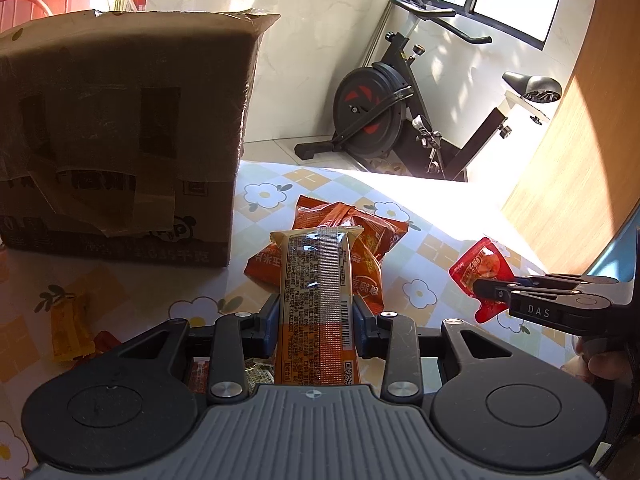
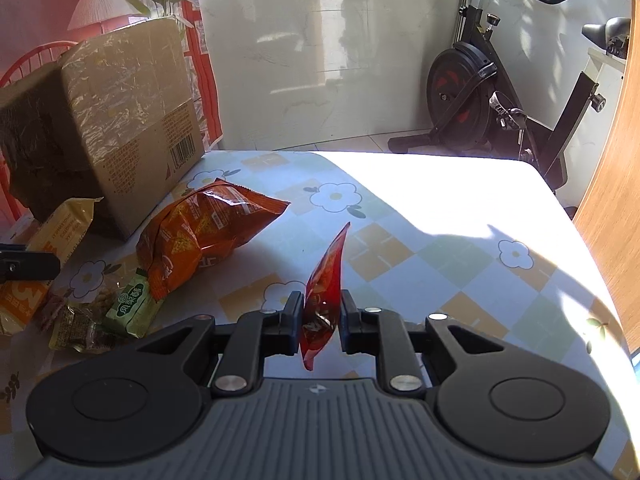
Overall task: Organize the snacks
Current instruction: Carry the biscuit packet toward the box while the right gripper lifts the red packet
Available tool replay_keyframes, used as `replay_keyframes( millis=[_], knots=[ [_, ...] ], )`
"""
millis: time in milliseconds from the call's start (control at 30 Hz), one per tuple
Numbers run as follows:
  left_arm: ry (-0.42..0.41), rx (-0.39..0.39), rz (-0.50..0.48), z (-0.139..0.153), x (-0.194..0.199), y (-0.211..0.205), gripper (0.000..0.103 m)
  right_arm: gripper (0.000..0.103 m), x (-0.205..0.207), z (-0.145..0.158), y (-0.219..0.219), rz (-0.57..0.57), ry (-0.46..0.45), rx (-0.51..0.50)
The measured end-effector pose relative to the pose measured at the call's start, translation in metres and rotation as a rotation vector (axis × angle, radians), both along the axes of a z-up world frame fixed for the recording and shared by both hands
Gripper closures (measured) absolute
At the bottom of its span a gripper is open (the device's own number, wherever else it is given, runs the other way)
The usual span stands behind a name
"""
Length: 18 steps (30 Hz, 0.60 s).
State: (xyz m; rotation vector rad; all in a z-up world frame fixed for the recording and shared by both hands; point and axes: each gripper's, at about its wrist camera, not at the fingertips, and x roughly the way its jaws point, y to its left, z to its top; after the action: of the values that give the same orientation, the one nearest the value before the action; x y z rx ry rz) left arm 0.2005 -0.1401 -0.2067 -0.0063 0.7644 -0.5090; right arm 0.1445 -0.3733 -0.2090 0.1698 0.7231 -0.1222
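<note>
Sunlit room, exercise bike (image 1: 384,116) by the window, and a table (image 1: 436,216) under a flowered cloth.

Left wrist view first: the left claw (image 1: 316,316) is part-closed on a long pack (image 1: 316,292), pads pressing its two long edges, seam and barcode side up. That pack juts out over an orange chip bag (image 1: 360,240) lying on the cloth. A big cardboard box (image 1: 120,140) stands to the left, flaps up, so it looks open at the top. Off to the right, the right claw (image 1: 480,286) comes in from the side with a small red pouch (image 1: 482,270). A yellow packet (image 1: 70,328) lies low at left, well apart from the pile.

Over to the right wrist view: the right claw (image 2: 320,314) has its jaws narrow around the red pouch (image 2: 325,288), which stands on edge, glossy, thin and floppy, its tip curling upward. The left pad touches it; whether the right pad presses, I cannot tell. The chip bag (image 2: 200,228) sits puffed and crinkled beside the box (image 2: 120,120), with a green packet (image 2: 132,300) and small wrappers close by at lower left.

My read: both snacks are up and bound for the box. Doing it well means squeezing the pouch firmly before travelling, since film that slick could slide out, and clearing the box rim before letting go.
</note>
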Motion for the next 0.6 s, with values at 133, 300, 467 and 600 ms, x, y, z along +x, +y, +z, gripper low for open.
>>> replay_keyframes(
  millis=[133,300,467,600],
  knots=[
    [-0.022,0.025,0.021,0.008,0.002,0.001,0.065,0.084,0.003,0.017,0.005,0.006,-0.041,-0.013],
    [-0.071,0.052,0.027,0.025,0.005,0.001,0.065,0.084,0.008,0.037,0.01,0.007,-0.08,-0.031],
    [-0.118,0.075,0.027,0.046,0.009,0.001,0.065,0.084,0.015,0.061,0.016,0.023,-0.128,-0.036],
    [-0.161,0.093,0.048,0.071,0.017,0.01,0.065,0.084,0.023,0.084,0.023,0.044,-0.175,-0.039]
  ],
)
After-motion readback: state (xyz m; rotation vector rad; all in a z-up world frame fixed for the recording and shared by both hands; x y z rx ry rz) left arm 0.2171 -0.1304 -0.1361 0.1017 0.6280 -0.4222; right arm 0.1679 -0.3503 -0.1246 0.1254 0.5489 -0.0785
